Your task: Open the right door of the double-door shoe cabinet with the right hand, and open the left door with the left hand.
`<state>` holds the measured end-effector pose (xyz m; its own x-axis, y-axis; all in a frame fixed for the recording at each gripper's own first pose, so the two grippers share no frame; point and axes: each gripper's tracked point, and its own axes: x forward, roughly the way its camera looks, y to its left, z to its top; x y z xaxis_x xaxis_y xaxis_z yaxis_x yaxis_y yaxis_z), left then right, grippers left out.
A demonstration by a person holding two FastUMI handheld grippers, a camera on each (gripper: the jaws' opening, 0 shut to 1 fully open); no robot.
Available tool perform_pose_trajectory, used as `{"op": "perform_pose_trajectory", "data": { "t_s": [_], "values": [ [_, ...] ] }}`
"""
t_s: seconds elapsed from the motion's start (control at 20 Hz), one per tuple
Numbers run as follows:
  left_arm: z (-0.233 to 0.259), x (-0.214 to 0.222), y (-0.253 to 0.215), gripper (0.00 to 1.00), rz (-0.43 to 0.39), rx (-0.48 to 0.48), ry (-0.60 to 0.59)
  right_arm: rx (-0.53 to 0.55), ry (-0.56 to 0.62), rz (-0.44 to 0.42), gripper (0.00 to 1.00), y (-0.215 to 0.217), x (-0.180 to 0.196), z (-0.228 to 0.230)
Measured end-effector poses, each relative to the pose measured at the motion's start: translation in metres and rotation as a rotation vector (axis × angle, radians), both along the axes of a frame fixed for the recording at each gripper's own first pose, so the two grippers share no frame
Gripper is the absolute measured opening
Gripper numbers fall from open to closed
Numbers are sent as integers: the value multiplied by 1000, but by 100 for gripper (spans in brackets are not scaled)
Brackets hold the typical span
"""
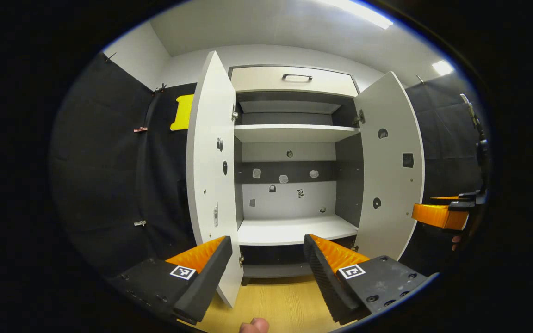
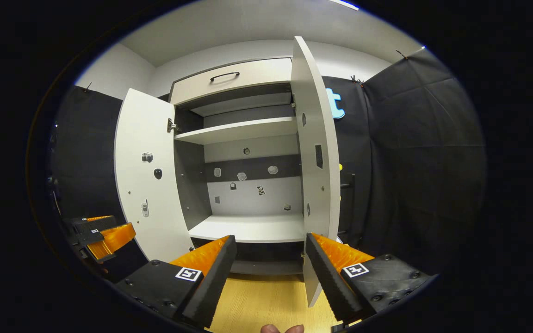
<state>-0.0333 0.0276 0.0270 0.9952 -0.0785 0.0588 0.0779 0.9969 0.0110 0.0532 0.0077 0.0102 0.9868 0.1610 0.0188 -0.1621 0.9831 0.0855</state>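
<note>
In the left gripper view, the shoe cabinet (image 1: 289,152) is standing straight ahead with both doors swung wide. The left door (image 1: 211,175) is hanging edge-on just past the left claw (image 1: 266,259), whose fingers are spread wide with nothing between them. The right door (image 1: 389,171) is angling outward on the other side. Inside, an upper shelf (image 1: 294,132) and a lower shelf (image 1: 294,230) are showing bare white boards, and above them a drawer (image 1: 294,79) with a dark handle is sitting closed. The right claw (image 1: 440,215) is hovering beyond the right door's outer edge — apart from it. Wooden floor (image 1: 275,300) is running under the cabinet.

In the right gripper view, the right claw (image 2: 270,266) is gaping wide too, gripping nothing, with the right door (image 2: 315,152) standing edge-on just beyond its right finger. The left door (image 2: 148,180) is lying open, and the left claw (image 2: 109,236) is hanging low beside it — not touching.
</note>
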Motion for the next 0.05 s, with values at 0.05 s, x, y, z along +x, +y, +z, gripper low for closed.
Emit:
{"op": "perform_pose_trajectory", "data": {
  "t_s": [0.05],
  "values": [
    [0, 1, 0, 96, -1, 1, 0, 2, 3, 1, 95, 0, 0, -1]
  ]
}}
